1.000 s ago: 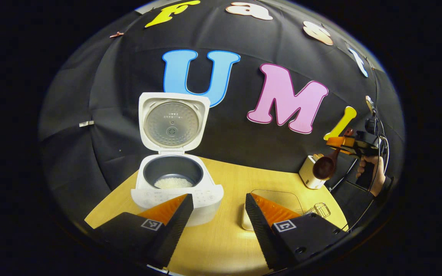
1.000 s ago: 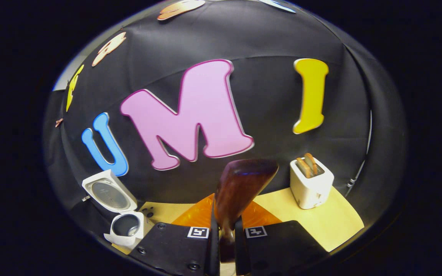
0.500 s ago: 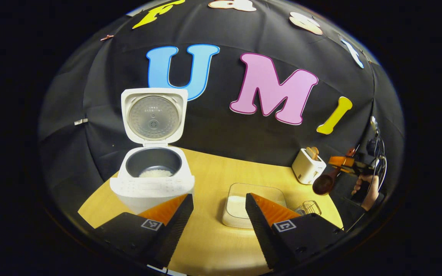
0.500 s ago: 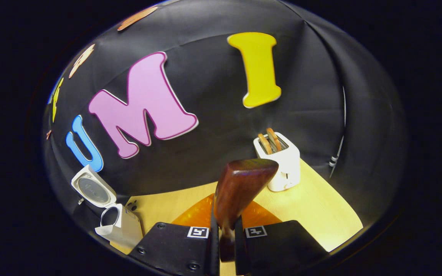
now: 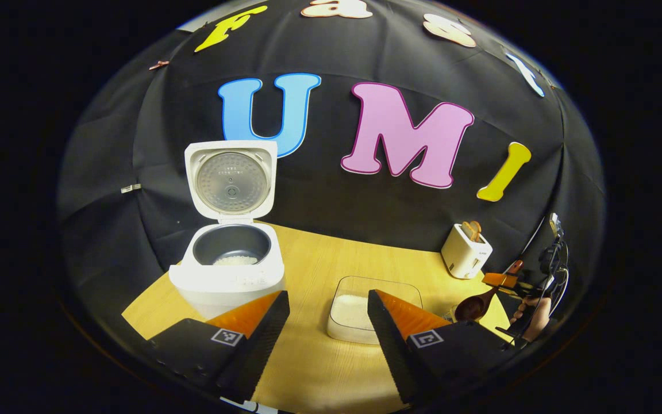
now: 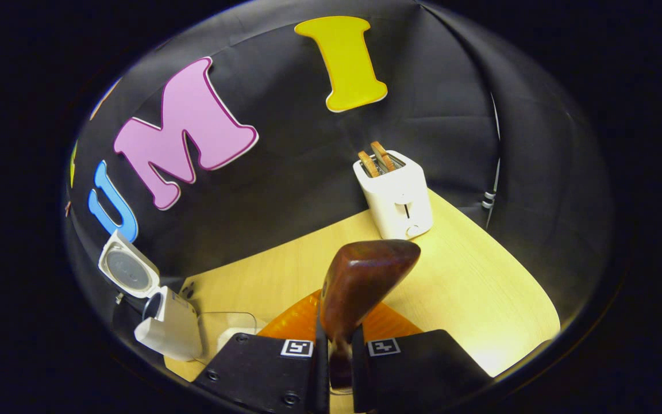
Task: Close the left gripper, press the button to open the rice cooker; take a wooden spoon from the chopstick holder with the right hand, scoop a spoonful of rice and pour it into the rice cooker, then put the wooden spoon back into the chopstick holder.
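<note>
Two grippers: left gripper (image 5: 328,322) open, idle at lower centre; right gripper (image 6: 335,368) clamps wooden spoon (image 6: 360,287), likely bound for its holder; rice cooker (image 5: 227,270) lid up, rice inside.

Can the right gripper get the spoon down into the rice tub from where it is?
Probably yes. The right gripper grips the spoon, the tub is open-topped, and nothing stands between them; the left gripper hovers close by, though.

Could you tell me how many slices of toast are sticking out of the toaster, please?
2: both stand side by side in the slots on top of the white toaster, one slice left of the other in the right gripper view.
</note>
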`<state>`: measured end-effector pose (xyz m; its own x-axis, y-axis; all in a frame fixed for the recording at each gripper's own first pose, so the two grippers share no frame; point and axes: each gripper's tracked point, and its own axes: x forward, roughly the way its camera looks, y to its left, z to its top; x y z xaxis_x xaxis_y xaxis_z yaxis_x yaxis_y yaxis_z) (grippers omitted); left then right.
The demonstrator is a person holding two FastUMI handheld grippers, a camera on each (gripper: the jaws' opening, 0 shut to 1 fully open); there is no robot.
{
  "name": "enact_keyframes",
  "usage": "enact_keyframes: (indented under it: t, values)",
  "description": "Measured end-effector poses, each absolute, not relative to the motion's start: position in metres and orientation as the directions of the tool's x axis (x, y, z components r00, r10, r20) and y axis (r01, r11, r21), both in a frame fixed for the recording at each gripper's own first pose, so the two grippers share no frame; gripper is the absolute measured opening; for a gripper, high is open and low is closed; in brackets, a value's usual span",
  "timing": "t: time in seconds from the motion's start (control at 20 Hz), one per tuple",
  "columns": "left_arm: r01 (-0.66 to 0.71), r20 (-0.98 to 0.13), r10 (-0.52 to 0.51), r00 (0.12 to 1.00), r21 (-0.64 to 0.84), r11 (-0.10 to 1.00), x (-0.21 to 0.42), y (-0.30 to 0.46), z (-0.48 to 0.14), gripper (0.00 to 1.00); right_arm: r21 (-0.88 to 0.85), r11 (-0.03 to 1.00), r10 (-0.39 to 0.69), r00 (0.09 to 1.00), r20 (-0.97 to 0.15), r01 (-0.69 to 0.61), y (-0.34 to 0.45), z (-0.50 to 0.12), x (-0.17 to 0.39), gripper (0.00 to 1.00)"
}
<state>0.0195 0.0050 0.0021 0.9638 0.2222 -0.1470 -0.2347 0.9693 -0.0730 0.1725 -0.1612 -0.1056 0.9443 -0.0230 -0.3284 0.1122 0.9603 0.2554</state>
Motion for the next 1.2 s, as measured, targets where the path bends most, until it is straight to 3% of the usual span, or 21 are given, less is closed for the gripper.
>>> enact_keyframes:
  t: [0.2, 0.25, 0.3, 0.6, 0.65, 0.8, 0.85, 0.9, 0.95, 1.2]
  values:
    - [-0.254, -0.138, 0.245, 0.960, -0.054, 0.966, 0.012, 0.009, 0.008, 0.89, 0.250, 0.958, -0.035, 0.924, -0.380, 0.139, -0.157, -0.143, 0.170, 0.20]
    - [-0.262, -0.136, 0.253, 0.958, -0.051, 0.964, 0.009, 0.010, 0.008, 0.89, 0.242, 0.959, -0.045, 0.922, -0.384, 0.147, -0.158, -0.148, 0.170, 0.08]
    - [-0.266, -0.135, 0.258, 0.957, -0.051, 0.963, 0.007, 0.012, 0.008, 0.89, 0.236, 0.959, -0.053, 0.918, -0.394, 0.157, -0.159, -0.154, 0.172, 0.20]
    - [-0.288, -0.140, 0.277, 0.951, -0.064, 0.956, -0.001, 0.026, 0.005, 0.89, 0.220, 0.958, -0.080, 0.910, -0.407, 0.183, -0.161, -0.160, 0.166, 0.23]
    - [-0.287, -0.137, 0.276, 0.951, -0.067, 0.956, 0.000, 0.029, 0.007, 0.89, 0.214, 0.957, -0.092, 0.908, -0.409, 0.194, -0.164, -0.161, 0.166, 0.28]
    - [-0.283, -0.114, 0.274, 0.955, -0.064, 0.957, 0.002, 0.042, 0.018, 0.89, 0.195, 0.954, -0.125, 0.896, -0.426, 0.226, -0.170, -0.162, 0.158, 0.76]
    - [-0.281, -0.103, 0.274, 0.956, -0.063, 0.958, 0.004, 0.047, 0.023, 0.89, 0.189, 0.953, -0.138, 0.892, -0.430, 0.238, -0.172, -0.162, 0.155, 0.78]
    - [-0.281, -0.092, 0.275, 0.957, -0.062, 0.958, 0.005, 0.054, 0.027, 0.89, 0.182, 0.951, -0.153, 0.888, -0.434, 0.252, -0.174, -0.161, 0.153, 0.73]
    - [-0.282, -0.083, 0.277, 0.957, -0.064, 0.957, 0.007, 0.061, 0.032, 0.89, 0.184, 0.948, -0.160, 0.887, -0.432, 0.260, -0.174, -0.156, 0.148, 1.00]
    - [-0.289, -0.032, 0.288, 0.957, -0.053, 0.956, 0.013, 0.106, 0.061, 0.89, 0.186, 0.924, -0.236, 0.883, -0.406, 0.333, -0.182, -0.137, 0.127, 0.98]
